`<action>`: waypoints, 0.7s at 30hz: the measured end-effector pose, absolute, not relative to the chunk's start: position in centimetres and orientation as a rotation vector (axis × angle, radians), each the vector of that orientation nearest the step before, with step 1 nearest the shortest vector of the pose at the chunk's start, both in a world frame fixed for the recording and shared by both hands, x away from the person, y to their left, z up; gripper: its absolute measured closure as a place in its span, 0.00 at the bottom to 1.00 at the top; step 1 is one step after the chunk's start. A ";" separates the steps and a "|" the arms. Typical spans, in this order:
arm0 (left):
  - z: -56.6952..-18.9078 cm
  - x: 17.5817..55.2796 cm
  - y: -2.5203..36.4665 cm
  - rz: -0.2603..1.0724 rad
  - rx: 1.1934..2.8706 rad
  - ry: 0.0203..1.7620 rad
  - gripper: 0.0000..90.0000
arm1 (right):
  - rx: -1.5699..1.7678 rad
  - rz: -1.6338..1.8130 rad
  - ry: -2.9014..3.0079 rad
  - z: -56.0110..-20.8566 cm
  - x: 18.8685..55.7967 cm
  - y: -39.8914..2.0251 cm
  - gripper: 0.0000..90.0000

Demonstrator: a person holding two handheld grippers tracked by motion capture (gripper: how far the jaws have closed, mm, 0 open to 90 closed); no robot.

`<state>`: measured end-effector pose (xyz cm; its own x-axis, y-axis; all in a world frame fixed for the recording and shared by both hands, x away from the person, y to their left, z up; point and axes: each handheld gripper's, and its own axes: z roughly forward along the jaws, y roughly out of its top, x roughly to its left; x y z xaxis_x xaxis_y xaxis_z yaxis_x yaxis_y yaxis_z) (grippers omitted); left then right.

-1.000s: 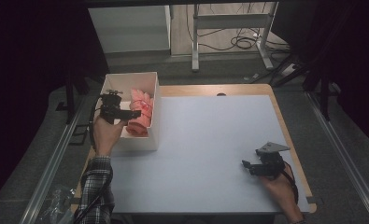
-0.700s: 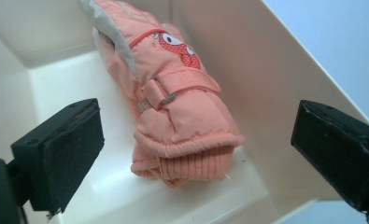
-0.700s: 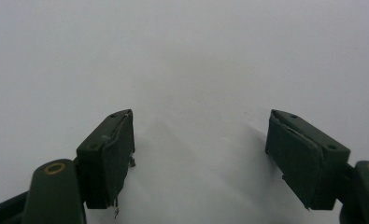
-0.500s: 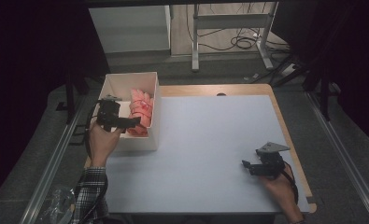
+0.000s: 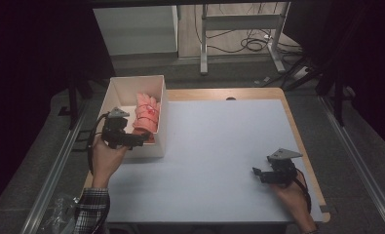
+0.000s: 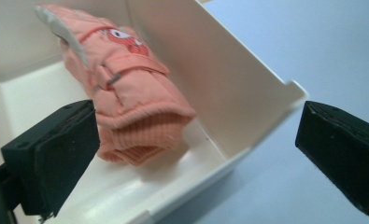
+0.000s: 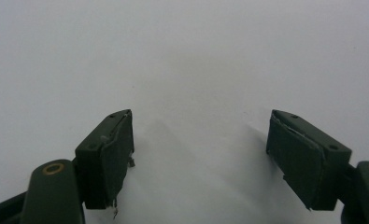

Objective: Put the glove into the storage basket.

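We had pink gloves (image 5: 146, 113) stowed in white box (image 5: 159, 87); left gripper (image 5: 140, 140) jaws just opened wide, empty, clearing; right gripper (image 5: 256, 173) idled open, empty, on table (image 5: 219, 136)

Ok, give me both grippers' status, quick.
Left gripper: open, jaws just been widening, holding nothing; the pink glove lies loose in the white box.
Right gripper: open, holding nothing, over the table.

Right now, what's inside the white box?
A pair of pink padded mittens lies inside the white box, stacked against one wall. The box floor under the mittens is covered, so anything beneath them can't be seen.
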<state>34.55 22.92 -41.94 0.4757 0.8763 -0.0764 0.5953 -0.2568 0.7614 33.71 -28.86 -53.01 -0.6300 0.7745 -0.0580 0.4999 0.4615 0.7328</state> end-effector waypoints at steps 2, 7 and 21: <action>-42.1 34.1 22.7 0.471 1.973 1.208 0.00 | 1.074 0.981 2.331 -53.0 33.7 -28.9 0.26; -42.4 32.7 22.2 0.462 1.989 1.174 0.00 | 1.077 0.980 2.330 -53.0 33.7 -28.8 0.26; -44.3 29.6 20.1 0.421 2.013 1.073 0.00 | 1.076 0.979 2.330 -53.0 33.7 -28.8 0.26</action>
